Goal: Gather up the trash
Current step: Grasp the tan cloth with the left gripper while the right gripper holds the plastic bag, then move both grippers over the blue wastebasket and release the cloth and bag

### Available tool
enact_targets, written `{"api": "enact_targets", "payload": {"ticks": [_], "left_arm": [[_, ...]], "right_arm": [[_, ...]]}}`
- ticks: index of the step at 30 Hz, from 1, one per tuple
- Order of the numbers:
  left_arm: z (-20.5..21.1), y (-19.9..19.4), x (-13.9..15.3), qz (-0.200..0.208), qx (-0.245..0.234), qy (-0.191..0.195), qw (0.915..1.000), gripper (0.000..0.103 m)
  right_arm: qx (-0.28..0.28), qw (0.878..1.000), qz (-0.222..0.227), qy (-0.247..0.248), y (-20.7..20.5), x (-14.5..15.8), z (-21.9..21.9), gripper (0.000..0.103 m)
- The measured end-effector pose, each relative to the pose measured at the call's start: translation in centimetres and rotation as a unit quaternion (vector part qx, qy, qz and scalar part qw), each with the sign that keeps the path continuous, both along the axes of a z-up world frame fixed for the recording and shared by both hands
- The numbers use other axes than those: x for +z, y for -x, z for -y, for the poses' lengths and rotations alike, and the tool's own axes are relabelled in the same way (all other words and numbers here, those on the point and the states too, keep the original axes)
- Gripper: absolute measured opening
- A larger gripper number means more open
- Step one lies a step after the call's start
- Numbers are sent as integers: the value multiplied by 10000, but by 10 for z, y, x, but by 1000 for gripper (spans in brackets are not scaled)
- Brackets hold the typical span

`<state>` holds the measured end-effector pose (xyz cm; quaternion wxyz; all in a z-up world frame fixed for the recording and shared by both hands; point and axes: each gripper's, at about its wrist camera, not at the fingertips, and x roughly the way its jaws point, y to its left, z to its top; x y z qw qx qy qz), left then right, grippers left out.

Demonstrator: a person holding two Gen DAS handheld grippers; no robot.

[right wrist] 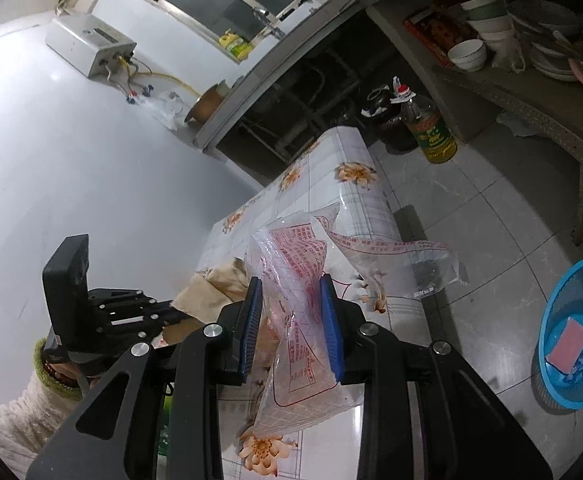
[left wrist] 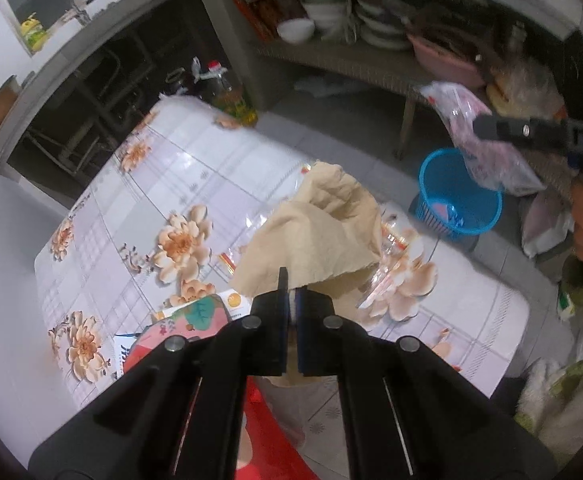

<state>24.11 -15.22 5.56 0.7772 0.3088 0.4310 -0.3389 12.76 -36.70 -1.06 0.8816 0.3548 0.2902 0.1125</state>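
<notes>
My left gripper (left wrist: 291, 290) is shut on a crumpled tan paper napkin (left wrist: 315, 236) and holds it above the flowered table (left wrist: 195, 168). My right gripper (right wrist: 291, 284) is shut on a clear plastic bag with red print (right wrist: 299, 300), held above the table's edge. In the left wrist view the right gripper (left wrist: 487, 126) carries that bag (left wrist: 475, 136) above the blue trash basket (left wrist: 459, 194) on the floor. The basket (right wrist: 579, 328) holds a pink piece and some blue scraps. The left gripper (right wrist: 171, 304) with the napkin (right wrist: 211, 284) also shows in the right wrist view.
Colourful wrappers (left wrist: 195, 316) and clear plastic (left wrist: 391, 264) lie on the table. An oil bottle (right wrist: 431, 128) and a dark jar (right wrist: 379, 108) stand on the floor beyond the table. A low shelf (left wrist: 355, 60) holds bowls and plates. Bags (left wrist: 563, 392) lie at the right.
</notes>
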Motion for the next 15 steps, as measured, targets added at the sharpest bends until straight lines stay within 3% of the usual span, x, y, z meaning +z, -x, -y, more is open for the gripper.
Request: {"api": "enact_targets", "payload": {"ticks": [6,9,15], "left_arm": [[22,16,21,-8,-90,392,9992,1],[53,25,23,-142,-278,614,9976,1],[162,52,-15,-774,-904,637,9909,1]], "right_arm": [[-459,9989,52,-47,37,2,23,29],[-856,9962,23,-154,64,-3,45,29],[-1803,9804,-321,-726,122,-41,98,29]]}}
